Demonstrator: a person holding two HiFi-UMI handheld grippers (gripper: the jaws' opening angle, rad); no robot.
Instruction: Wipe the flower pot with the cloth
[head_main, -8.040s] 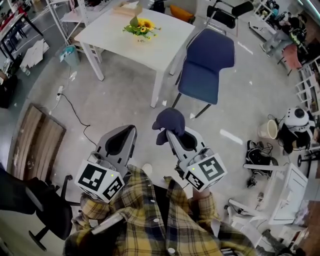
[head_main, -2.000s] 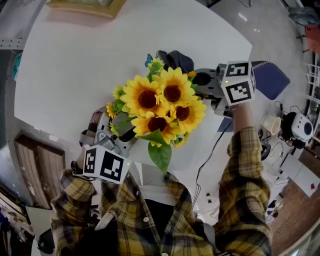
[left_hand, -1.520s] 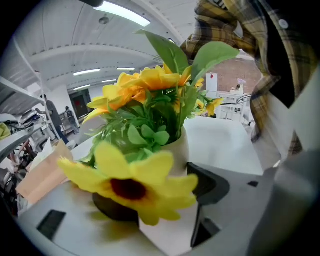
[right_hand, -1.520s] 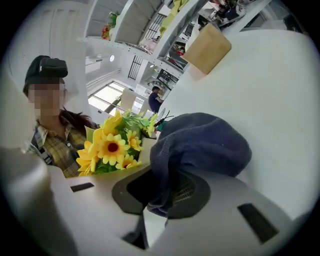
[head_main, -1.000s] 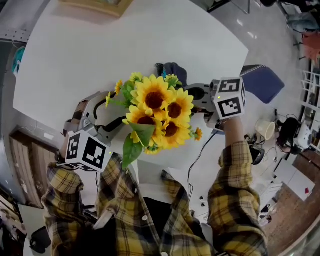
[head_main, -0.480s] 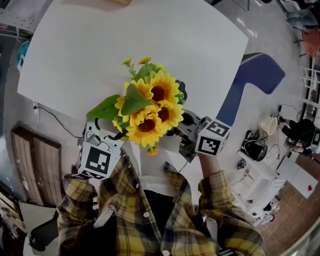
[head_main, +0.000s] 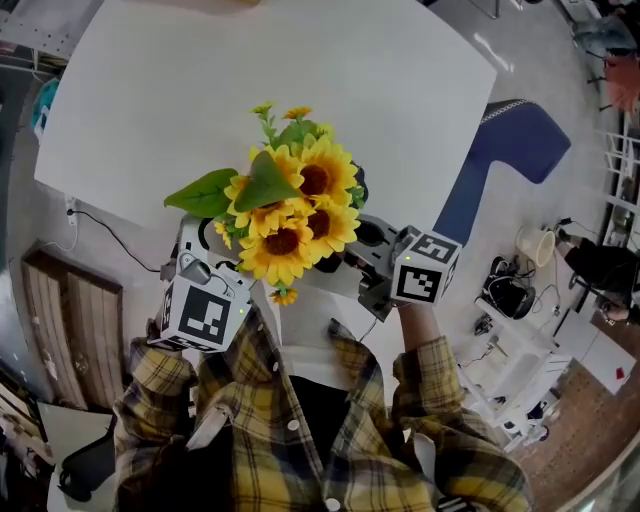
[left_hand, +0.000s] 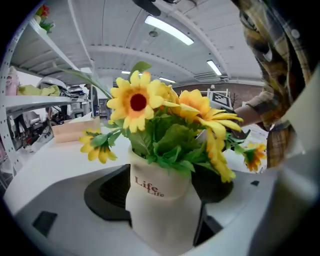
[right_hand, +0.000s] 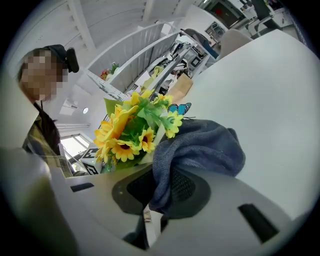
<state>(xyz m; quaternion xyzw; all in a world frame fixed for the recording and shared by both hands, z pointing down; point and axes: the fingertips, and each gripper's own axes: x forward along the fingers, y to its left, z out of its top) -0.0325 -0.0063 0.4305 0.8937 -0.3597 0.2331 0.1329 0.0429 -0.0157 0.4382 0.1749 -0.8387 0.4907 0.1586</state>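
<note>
Nearest the camera in the head view, the plaid sleeves (head_main: 430, 380) lead to two marker cubes at the near edge of the white table (head_main: 200, 90).

The left gripper (left_hand: 165, 175) has its jaws spread about as wide as they go, and they have just been opening. The beige flower pot (left_hand: 160, 210), printed "Life", is upright between them. The dark pads lie just beside its sides, with a thin dark slit along the right side, so the pot is framed rather than squeezed. The gripper's body hides the pot's base, so I cannot tell whether it rests on the table.

The right gripper (right_hand: 167, 185) has its jaws drawn together on the blue-grey cloth (right_hand: 200, 145). The cloth bunches up over the jaw tips and lies close against the sunflowers (head_main: 290, 210) on their far right side. I cannot tell whether it touches the pot.

Beyond the table is a blue chair (head_main: 510, 150).

A second ago, in the head view, the right gripper reached out to the right of the flowers. It now sits closer to the person, just beside the bouquet. The bouquet has turned, so the large leaf (head_main: 265, 180) that hung toward the person then now lies on top. Pot and flowers are nearer the table's near edge.
</note>
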